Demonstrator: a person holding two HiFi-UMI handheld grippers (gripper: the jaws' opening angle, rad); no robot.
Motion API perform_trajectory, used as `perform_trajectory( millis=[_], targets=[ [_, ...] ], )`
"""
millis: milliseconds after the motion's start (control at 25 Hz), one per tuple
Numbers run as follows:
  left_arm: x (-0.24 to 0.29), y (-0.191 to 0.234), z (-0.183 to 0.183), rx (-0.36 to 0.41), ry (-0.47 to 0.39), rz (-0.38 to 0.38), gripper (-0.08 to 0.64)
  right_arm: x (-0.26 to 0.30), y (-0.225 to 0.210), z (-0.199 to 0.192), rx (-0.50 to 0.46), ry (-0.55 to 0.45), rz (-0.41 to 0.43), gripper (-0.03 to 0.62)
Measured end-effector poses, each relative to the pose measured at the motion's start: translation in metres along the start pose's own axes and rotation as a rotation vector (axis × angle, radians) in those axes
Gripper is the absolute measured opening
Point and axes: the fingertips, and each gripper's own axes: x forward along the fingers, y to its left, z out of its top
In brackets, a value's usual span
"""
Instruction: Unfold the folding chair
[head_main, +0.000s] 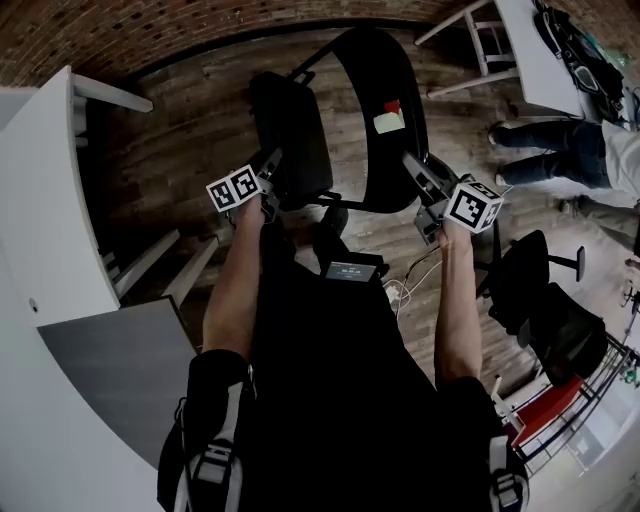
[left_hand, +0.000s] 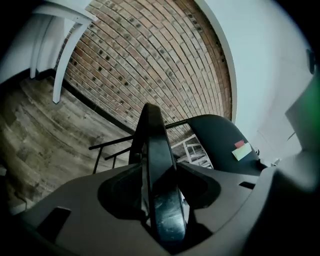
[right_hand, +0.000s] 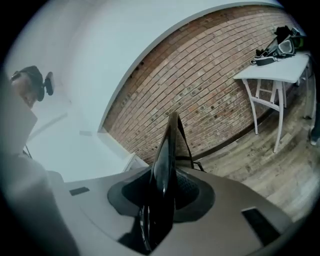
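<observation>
– Where's the chair?
– Straight ahead of you. The chair (head_main: 300, 150) stands on the wood floor (head_main: 200, 130). Its two black panels are side by side with a strip of floor showing between them. Thin black rods (left_hand: 112, 146) run out from it low down.

– And my left gripper?
– Your left gripper (head_main: 268, 170) is at the near edge of the left panel (head_main: 285, 120). That edge stands between the jaws, but they're spread. A sliver of light shows between the panel and one jaw, so nothing is pinched.

– The right one?
– Your right gripper (head_main: 412, 165) is at the near edge of the right panel (head_main: 380, 170), the curved one with red and green notes (head_main: 389, 122) stuck on it. The jaws flank that edge closely. Its own view doesn't show whether the pads press on the panel.

– What's around it?
– A brick wall (head_main: 150, 30) lies beyond the chair and a white table (head_main: 45, 220) is just to your left. A far table (head_main: 540, 60) stands at the upper right, with a person's legs (head_main: 550, 140) near it.
</observation>
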Motion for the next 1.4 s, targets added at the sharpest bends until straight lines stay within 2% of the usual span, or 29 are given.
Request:
perform_trajectory(
  millis=[120,200,280,360,480,560,720,920,1120,1240,1400],
  targets=[
    [-0.021,0.014,0.017,0.035,-0.072,0.095,0.207,0.002,-0.007,-0.003,0.037,-0.005,-0.002,0.11],
    [-0.035,0.005,0.029,0.103,-0.126,0.124,0.206,0.004,-0.012,-0.006,0.051,0.005,-0.008,0.109],
    [-0.043,-0.012,0.031,0.195,-0.144,0.12,0.206,0.007,-0.021,-0.01,0.088,0.001,-0.011,0.104],
    [-0.043,-0.026,0.02,0.246,-0.12,0.08,0.204,0.011,-0.035,-0.017,0.136,-0.016,-0.009,0.103],
    [-0.035,-0.046,-0.011,0.208,-0.048,-0.06,0.193,0.02,-0.047,-0.027,0.163,-0.024,0.006,0.103],
    [-0.03,-0.055,-0.029,0.171,-0.008,-0.123,0.192,0.026,-0.054,-0.036,0.184,-0.022,0.013,0.103],
    [-0.028,-0.055,-0.053,0.127,0.049,-0.14,0.19,0.038,-0.058,-0.049,0.202,-0.021,0.048,0.103],
    [-0.027,-0.07,-0.072,0.154,0.112,-0.191,0.184,0.054,-0.063,-0.071,0.235,-0.027,0.059,0.103],
    [-0.022,-0.099,-0.073,0.171,0.124,-0.268,0.178,0.076,-0.061,-0.094,0.257,-0.032,0.076,0.103],
    [-0.019,-0.112,-0.074,0.188,0.139,-0.292,0.177,0.092,-0.055,-0.11,0.282,-0.033,0.091,0.103],
    [-0.018,-0.119,-0.075,0.18,0.142,-0.308,0.176,0.109,-0.032,-0.124,0.264,-0.023,0.113,0.103]
  ],
)
